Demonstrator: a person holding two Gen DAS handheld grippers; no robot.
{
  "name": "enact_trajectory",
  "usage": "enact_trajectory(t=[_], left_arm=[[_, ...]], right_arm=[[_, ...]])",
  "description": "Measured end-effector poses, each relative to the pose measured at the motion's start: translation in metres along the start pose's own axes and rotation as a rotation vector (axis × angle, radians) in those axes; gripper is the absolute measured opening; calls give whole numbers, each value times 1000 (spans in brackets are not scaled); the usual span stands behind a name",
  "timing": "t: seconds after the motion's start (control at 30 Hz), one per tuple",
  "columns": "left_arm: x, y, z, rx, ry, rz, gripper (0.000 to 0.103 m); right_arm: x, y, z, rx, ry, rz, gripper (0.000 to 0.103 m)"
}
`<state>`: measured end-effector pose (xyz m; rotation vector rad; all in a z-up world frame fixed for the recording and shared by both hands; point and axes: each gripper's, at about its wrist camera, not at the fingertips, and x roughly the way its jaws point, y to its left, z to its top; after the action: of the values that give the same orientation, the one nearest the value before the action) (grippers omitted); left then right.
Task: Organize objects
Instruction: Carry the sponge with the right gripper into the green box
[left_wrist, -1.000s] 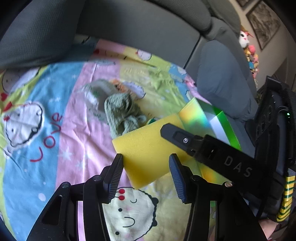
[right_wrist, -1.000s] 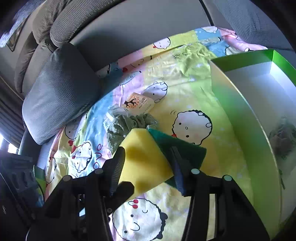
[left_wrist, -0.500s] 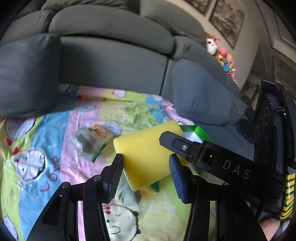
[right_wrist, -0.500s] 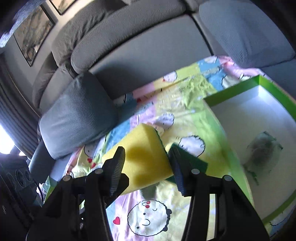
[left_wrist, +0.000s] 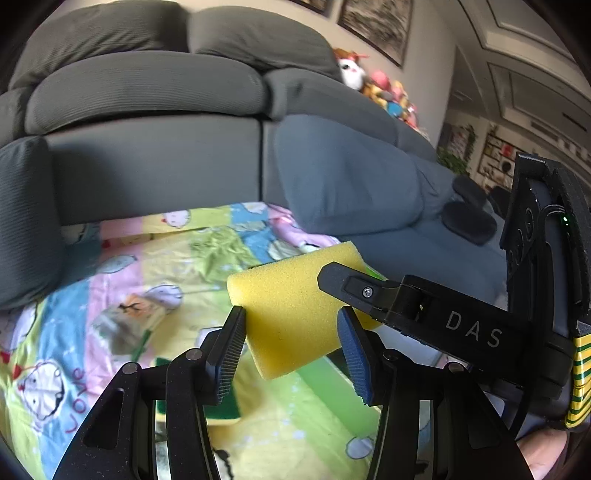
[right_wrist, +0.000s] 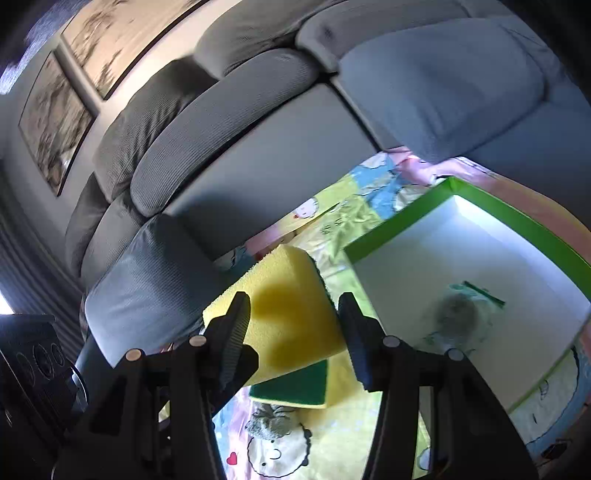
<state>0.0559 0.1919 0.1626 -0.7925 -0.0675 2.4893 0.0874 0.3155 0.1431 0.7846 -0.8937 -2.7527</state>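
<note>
You've got the yellow sponge (left_wrist: 291, 314) up off the blanket (left_wrist: 122, 280) now. A second ago it lay flat on the cartoon print beside the green knitted cloth; at this moment it hangs in the air between both tools, with the grey sofa (left_wrist: 155, 162) filling the view behind it. Your left gripper (left_wrist: 291, 354) has its fingers pinching the near edge of the sponge, and your right gripper (right_wrist: 293, 336) has its fingers pinching the same sponge from the other side, one black finger lying across the yellow face in the left view. The dark green scouring layer shows along the sponge's far right edge in the right view.

That lift matters: the sponge is clear of the clutter and, as I judge it, you're carrying it toward the green-rimmed box (right_wrist: 509, 218) at the right, which sits open with a white floor and one greyish bagged item (right_wrist: 458, 314) already inside. A second sponge (right_wrist: 295, 387), green side up, lies on the blanket just below the held one, with a grey-green knitted thing (right_wrist: 273, 424) nearer to you.

Readable writing: "DAS" in pale letters on the right tool's arm in the left view, and "Love" in red on the blanket at the near left. The small orange card (left_wrist: 136, 310) is too blurred to read.
</note>
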Motion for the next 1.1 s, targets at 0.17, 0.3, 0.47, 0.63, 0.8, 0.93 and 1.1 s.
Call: enact_trajectory(t=[0.17, 0.3, 0.47, 0.63, 0.8, 0.93, 1.1], left_arm=[[22, -22, 2, 43, 49, -48, 52], [39, -41, 2, 79, 90, -86, 52], [59, -62, 0, 116, 144, -139, 52], [74, -73, -4, 123, 196, -186, 52], [90, -77, -10, 104, 254, -222, 52], [99, -79, -16, 77, 294, -254, 52], [105, -77, -22, 54, 331, -275, 52]], right_arm=[[-11, -26, 3, 77, -28, -41, 49], [-21, -49, 4, 140, -45, -85, 49], [-33, -76, 3, 215, -62, -139, 49], [-41, -96, 1, 269, -70, -198, 49], [-40, -112, -1, 316, -53, -259, 49], [-38, -121, -4, 334, -34, -311, 49], [-33, -128, -6, 353, -11, -358, 49]])
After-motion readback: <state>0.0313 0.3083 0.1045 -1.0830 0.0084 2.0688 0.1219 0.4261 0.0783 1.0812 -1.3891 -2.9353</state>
